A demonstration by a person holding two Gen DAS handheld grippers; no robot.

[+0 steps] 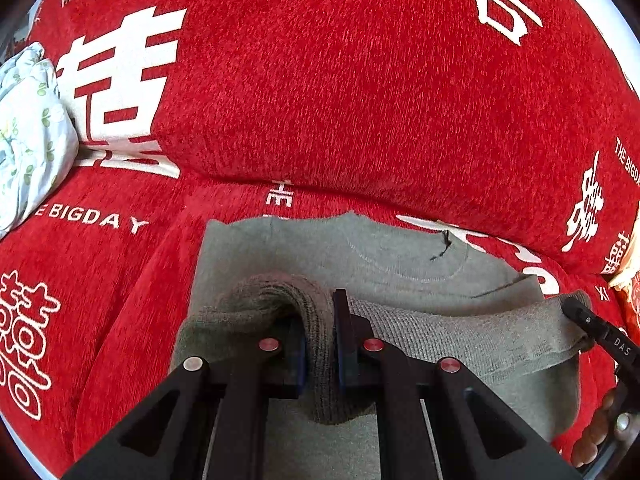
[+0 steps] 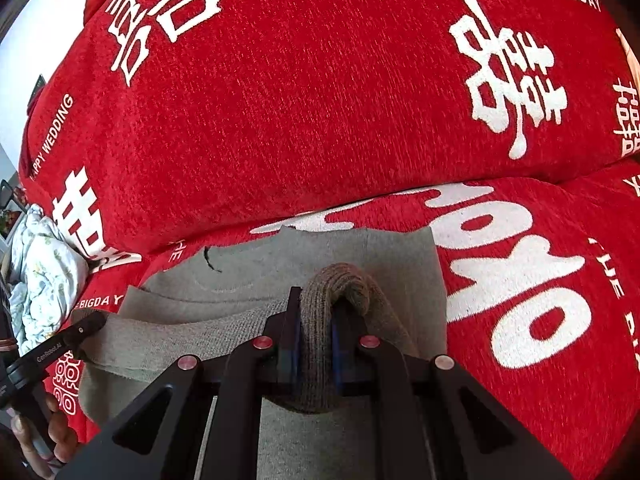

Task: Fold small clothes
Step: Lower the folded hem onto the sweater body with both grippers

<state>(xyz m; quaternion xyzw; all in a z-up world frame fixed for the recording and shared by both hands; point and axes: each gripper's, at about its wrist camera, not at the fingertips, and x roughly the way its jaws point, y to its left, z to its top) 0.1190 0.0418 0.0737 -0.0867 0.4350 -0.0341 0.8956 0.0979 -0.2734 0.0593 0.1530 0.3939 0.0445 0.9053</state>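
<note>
A small grey-green sweater is spread flat on the seat of a sofa covered in red chenille with white lettering, its round neckline turned toward the backrest. The near edge, a ribbed hem, is held at two places so that it can be carried over the body as one straight line rather than dragged by a single corner. The left gripper is clamped on a bunched fold of the hem near one end, the cloth pinched tight between the two dark fingers and humped up above them. The right gripper is closed in the same way on a fold near the other end, and each tool is seen at the edge of the other's view, so the hem is stretched between them. Judging by this, a bottom-to-top fold is in hand, and the upper half of the sweater has not yet been covered. The knit is soft and thick, with fine ribs along the hem and a smoother face on the body; a short dark thread or slit is seen beside the collar. A pale, floral quilt lies crumpled at the far left end of the seat, well apart from the sweater.
</note>
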